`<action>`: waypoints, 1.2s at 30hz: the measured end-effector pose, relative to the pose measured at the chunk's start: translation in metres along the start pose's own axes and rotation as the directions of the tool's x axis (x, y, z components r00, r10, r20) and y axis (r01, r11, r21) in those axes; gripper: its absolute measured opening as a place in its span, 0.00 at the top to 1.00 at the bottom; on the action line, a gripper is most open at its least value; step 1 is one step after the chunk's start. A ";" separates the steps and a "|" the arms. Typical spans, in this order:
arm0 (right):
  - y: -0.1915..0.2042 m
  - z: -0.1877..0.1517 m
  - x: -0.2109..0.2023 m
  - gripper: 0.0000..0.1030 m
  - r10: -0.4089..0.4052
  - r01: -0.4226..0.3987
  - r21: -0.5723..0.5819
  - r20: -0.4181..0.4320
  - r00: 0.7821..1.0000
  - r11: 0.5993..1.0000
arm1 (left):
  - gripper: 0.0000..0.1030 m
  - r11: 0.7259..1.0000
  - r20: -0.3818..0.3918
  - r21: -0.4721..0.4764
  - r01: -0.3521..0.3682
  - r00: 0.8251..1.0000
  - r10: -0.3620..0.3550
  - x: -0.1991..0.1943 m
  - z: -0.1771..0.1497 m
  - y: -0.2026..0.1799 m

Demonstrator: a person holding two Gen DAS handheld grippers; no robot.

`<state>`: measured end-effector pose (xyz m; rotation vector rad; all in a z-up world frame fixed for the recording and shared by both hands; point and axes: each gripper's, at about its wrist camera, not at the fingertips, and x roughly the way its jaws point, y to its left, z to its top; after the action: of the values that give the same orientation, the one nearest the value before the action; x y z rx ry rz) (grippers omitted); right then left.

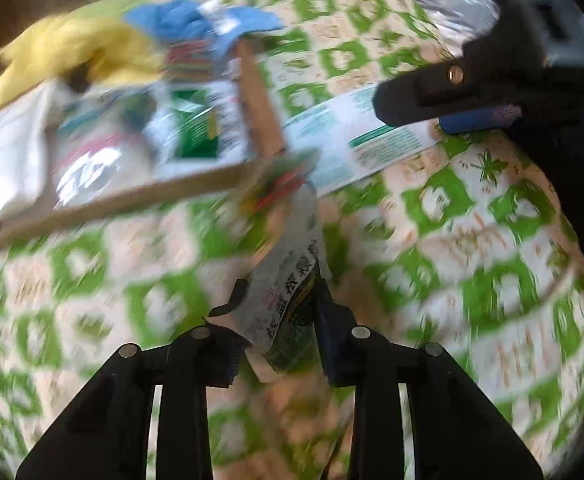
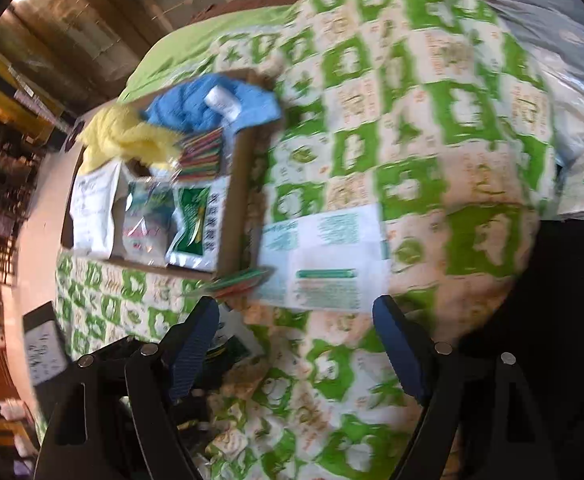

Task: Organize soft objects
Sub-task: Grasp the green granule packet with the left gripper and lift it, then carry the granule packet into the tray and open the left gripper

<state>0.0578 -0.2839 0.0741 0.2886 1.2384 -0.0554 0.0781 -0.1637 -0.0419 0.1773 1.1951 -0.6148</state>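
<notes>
Left gripper [image 1: 279, 320] pinches a printed packet [image 1: 287, 292]; right gripper [image 2: 296, 344] gapes empty, cardboard box [image 2: 239, 184] ahead.

Both wrist cameras look steeply down along their fingers, close over a green-patterned cloth [image 1: 472, 240]. Both views share the cardboard box [image 2: 235, 184] and white leaflet [image 2: 332, 256] beyond.

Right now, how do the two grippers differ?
The left gripper is pinched on a printed packet; the right gripper stands wide with nothing between its fingers. The left is over bare quilt; the right is near a white leaflet. Both are black and point down at the quilt.
</notes>
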 end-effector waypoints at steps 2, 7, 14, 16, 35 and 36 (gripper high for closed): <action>0.011 -0.002 0.007 0.21 -0.001 0.001 -0.028 -0.016 1.000 1.000 | 0.73 0.999 -0.004 -0.033 -0.002 1.000 0.002 -0.010 -0.010 0.012; 0.033 -0.002 0.030 0.21 0.024 -0.027 -0.067 -0.052 0.998 0.997 | 0.73 0.993 -0.002 -0.104 -0.062 0.998 0.062 -0.033 -0.036 0.046; 0.049 0.012 0.075 0.23 0.010 -0.015 -0.072 -0.063 0.998 0.997 | 0.73 0.988 0.018 -0.147 -0.046 0.999 0.049 -0.038 -0.043 0.058; 0.050 0.013 0.084 0.26 0.005 -0.010 -0.074 -0.067 0.998 0.997 | 0.73 0.987 0.027 -0.160 -0.027 0.999 0.032 -0.033 -0.037 0.056; 0.060 -0.009 0.060 0.85 0.014 -0.017 -0.061 -0.058 0.998 0.998 | 0.90 0.962 0.124 -0.271 0.038 0.992 -0.005 -0.051 -0.033 0.058; 0.062 -0.011 0.057 0.86 0.017 -0.020 -0.066 -0.053 0.998 0.998 | 0.90 0.962 0.129 -0.270 0.041 0.992 -0.006 -0.056 -0.035 0.057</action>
<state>0.0785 -0.2148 0.0295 0.2448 1.2871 0.0098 0.0670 -0.0811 -0.0146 -0.1076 1.1465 -0.4691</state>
